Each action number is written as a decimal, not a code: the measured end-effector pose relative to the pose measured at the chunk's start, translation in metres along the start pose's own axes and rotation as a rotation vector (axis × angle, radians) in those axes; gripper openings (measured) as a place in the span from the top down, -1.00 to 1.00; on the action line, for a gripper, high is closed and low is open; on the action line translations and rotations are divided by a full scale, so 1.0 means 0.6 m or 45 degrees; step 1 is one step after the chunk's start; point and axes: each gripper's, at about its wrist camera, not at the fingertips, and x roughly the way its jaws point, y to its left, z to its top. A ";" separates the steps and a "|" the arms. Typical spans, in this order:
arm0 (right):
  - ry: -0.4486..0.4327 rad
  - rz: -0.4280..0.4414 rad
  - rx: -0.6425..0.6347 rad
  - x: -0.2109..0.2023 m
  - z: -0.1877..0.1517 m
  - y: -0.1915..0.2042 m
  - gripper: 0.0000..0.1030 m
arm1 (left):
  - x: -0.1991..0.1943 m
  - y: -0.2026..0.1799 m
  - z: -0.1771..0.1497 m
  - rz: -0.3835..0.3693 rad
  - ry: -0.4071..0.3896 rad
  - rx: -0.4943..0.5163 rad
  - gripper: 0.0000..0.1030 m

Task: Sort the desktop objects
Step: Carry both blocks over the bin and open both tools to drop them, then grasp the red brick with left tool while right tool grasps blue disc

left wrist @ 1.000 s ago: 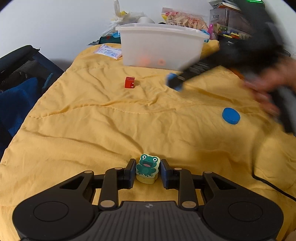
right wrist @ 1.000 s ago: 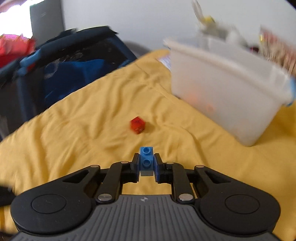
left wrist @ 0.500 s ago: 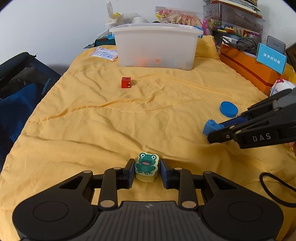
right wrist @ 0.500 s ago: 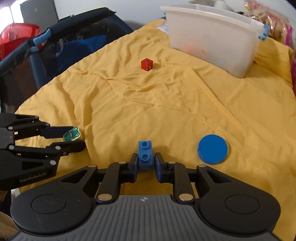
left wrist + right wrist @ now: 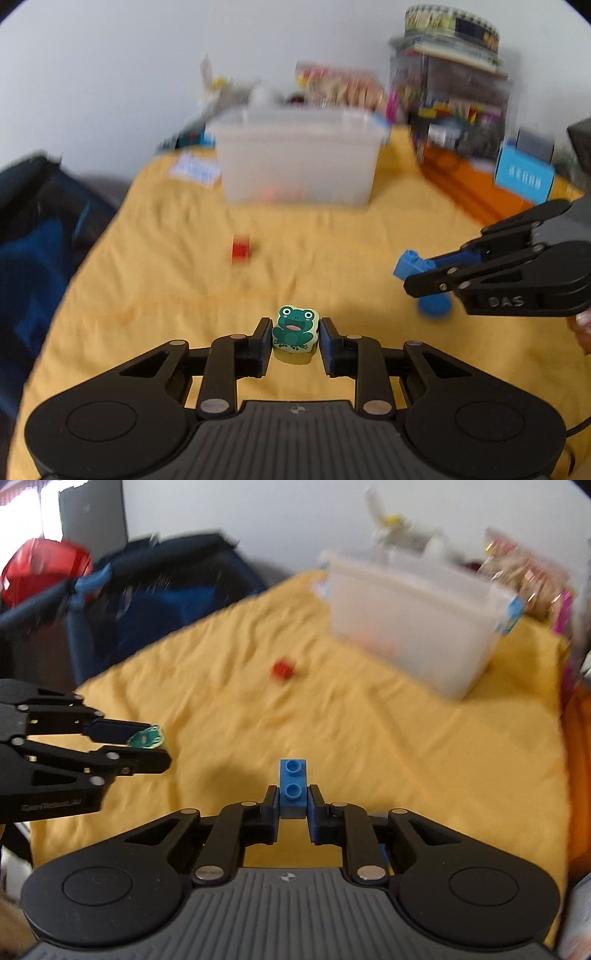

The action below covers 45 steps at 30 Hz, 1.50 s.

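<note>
Both grippers were carrying loads: the left gripper (image 5: 294,334) pinched a green frog-printed block (image 5: 295,328), the right gripper (image 5: 293,801) a blue studded plastic brick (image 5: 293,788). Ahead stood the translucent plastic bin (image 5: 299,162); next, probably reaching over its rim to release.

Green frog eraser (image 5: 294,328) upright, blue brick (image 5: 293,789) studs-up; blurred red cube (image 5: 241,250), seemingly on yellow cloth

Lighting/quality: bright, even, soft daylight; heavy motion blur.
Bin (image 5: 299,162) and clutter at 12–2 o'clock smeared; near hand-held gripper (image 5: 295,334) sharp; fisheye bending and dark corner vignette at rims.
</note>
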 end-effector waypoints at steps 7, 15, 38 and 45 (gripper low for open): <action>-0.181 -0.178 0.057 0.003 0.101 -0.090 0.66 | 0.054 0.002 0.138 -0.051 -0.203 0.130 0.41; -0.253 -0.323 0.232 0.076 0.215 -0.188 0.66 | 0.181 0.002 0.331 -0.040 -0.333 0.095 0.41; -0.136 -0.235 -0.047 0.000 0.044 -0.100 0.44 | 0.184 0.106 0.119 0.137 0.081 -0.021 -0.13; 0.062 -0.281 0.103 0.000 -0.029 -0.079 0.44 | 0.242 0.095 0.101 0.097 0.157 -0.018 0.06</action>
